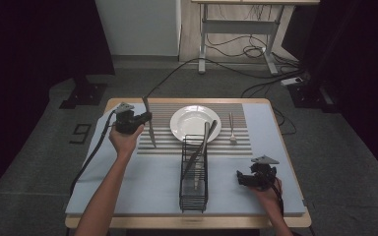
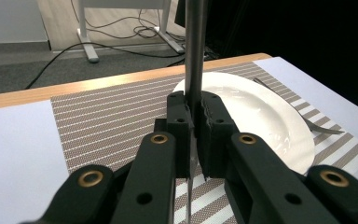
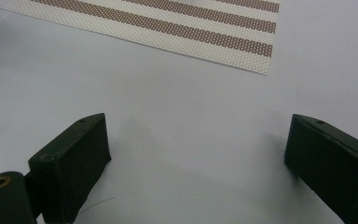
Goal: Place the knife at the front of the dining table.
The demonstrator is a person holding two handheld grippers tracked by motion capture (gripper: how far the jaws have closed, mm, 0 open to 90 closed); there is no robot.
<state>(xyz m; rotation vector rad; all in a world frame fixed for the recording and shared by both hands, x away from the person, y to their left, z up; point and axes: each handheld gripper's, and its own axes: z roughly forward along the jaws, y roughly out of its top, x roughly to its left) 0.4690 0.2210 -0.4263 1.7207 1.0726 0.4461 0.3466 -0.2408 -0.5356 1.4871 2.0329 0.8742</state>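
A tall black wire rack (image 1: 194, 172) stands mid-surface, blocking crossings; left and right of it the pale blue cloth (image 1: 142, 184) lies bare.

Wooden table (image 1: 187, 222), pale blue cloth (image 1: 142, 187), striped placemat (image 1: 167, 137), black wire rack (image 1: 194, 184)

Tabletop layout
Plate (image 1: 195, 123) sits on the mat (image 1: 172, 142) at the back; fork (image 1: 232, 129) lies right of it, knife (image 1: 149, 123) stands left, rack (image 1: 194, 172) sits in front, holding utensils.
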